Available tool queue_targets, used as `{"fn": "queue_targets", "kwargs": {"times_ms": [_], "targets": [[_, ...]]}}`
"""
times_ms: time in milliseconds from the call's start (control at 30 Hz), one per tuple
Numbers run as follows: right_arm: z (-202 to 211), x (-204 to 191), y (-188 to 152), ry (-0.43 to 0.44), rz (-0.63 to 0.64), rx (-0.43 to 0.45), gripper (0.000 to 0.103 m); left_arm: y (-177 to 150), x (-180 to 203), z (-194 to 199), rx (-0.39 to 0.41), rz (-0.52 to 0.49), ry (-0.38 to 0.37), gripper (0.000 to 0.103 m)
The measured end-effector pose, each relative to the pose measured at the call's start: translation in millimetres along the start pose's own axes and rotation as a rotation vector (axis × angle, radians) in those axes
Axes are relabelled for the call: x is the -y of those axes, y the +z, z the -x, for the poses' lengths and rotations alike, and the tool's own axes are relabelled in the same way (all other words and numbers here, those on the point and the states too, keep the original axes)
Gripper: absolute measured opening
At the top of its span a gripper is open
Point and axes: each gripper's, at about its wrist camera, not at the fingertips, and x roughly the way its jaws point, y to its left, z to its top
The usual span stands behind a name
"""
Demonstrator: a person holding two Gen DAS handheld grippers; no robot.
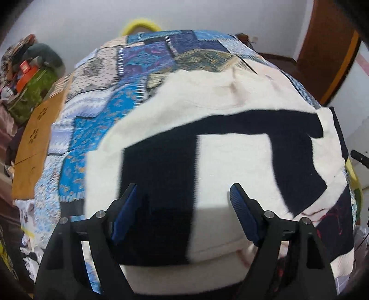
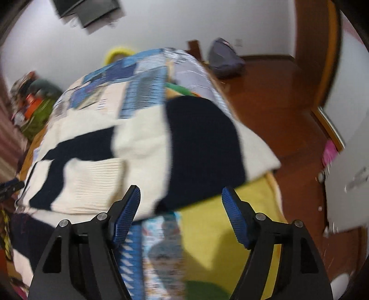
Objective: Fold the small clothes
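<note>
In the left wrist view the left gripper point(image 1: 182, 191) hangs just over the sweater point(image 1: 230, 161), its blue-padded fingers point(image 1: 125, 212) spread wide with nothing between them. The sweater is cream knit with broad black bands and lies spread flat on the quilt point(image 1: 110, 92), filling most of the bed surface ahead of the fingers. A dark garment point(image 1: 334, 221) with red marks lies at the sweater's right edge. Beyond the sweater the blue patchwork quilt runs back to a yellow ring point(image 1: 140, 24) at the far end. To the left a brown card point(image 1: 34, 138) rests at the bed's edge, and farther off a pile of bags point(image 1: 30, 76) sits against the white wall.

In the right wrist view the right gripper point(image 2: 181, 192) is likewise wide open and holds nothing. Under it lie a yellow cloth point(image 2: 219, 219) and a blue patterned strip point(image 2: 131, 253). The sweater point(image 2: 143, 147) lies just ahead, its ribbed cuff point(image 2: 96, 182) near the left finger, one black panel reaching the bed's right edge. Past it are the quilt point(image 2: 147, 85), a grey bag point(image 2: 224, 58) on the wooden floor point(image 2: 276, 92), and a dark frame point(image 2: 85, 9) on the wall. This view is blurred.
</note>
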Motion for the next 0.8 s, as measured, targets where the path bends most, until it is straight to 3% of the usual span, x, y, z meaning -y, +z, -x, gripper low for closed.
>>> {"fn": "queue_targets", "kwargs": {"times_ms": [100, 367, 467, 533, 600, 800], "targets": [[-12.6, 21.8, 0.7, -0.01, -0.067, -0.014, 0.07, 0.8, 12.6, -15.8, -0.044, -0.014, -0.007, 0.08], [-43.4, 50.6, 9.5, 0.058, -0.232, -0.021, 0.07, -4.3, 17.7, -23.2, -0.02, -0.021, 0.011, 0.086], [-46.6, 56.6, 11.6, 0.098, -0.28, -0.004, 0.055, -4.5, 19.0, -23.5, -0.012, -0.026, 0.018, 0.086], [-39.7, 52.3, 13.0, 0.093, -0.265, 0.028, 0.027, -3.8, 18.7, -24.3, -0.009, -0.019, 0.017, 0.087], [-33.1, 48.5, 15.4, 0.066, -0.238, 0.048, 0.014, -3.7, 18.3, -24.4, -0.008, -0.02, 0.017, 0.087], [0.5, 28.6, 25.8, 0.029, -0.139, 0.146, 0.011, -4.2, 16.7, -22.9, -0.005, -0.012, 0.014, 0.087]]}}
